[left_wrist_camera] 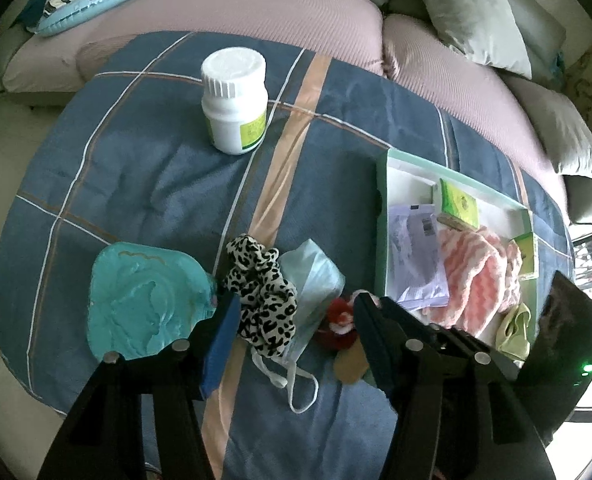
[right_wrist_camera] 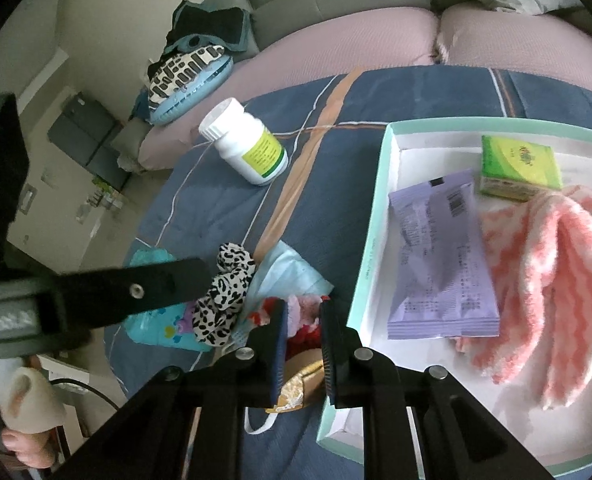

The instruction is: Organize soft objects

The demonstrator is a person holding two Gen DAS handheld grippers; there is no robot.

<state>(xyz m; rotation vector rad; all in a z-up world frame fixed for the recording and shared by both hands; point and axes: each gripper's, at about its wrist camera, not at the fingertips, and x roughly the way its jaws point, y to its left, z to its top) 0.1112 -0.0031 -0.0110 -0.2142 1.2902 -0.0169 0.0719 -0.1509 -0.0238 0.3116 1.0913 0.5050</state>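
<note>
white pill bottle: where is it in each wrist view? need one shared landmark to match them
Left wrist: the white pill bottle stands upright on the blue plaid cloth, upper centre-left.
Right wrist: the bottle is upper left of centre, appearing tilted, left of the tray.
Shared landmark: the leopard-print scrunchie, nearer the camera than the bottle in both.

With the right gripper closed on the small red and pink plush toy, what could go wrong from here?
1. The red and pink plush toy lies against the face mask and the leopard scrunchie; lifting may drag them along.
2. The right gripper is close to the wall of the tray, so it may bump the rim when carrying the toy over.
3. The left gripper hangs over the same pile, so the two may collide.
</note>
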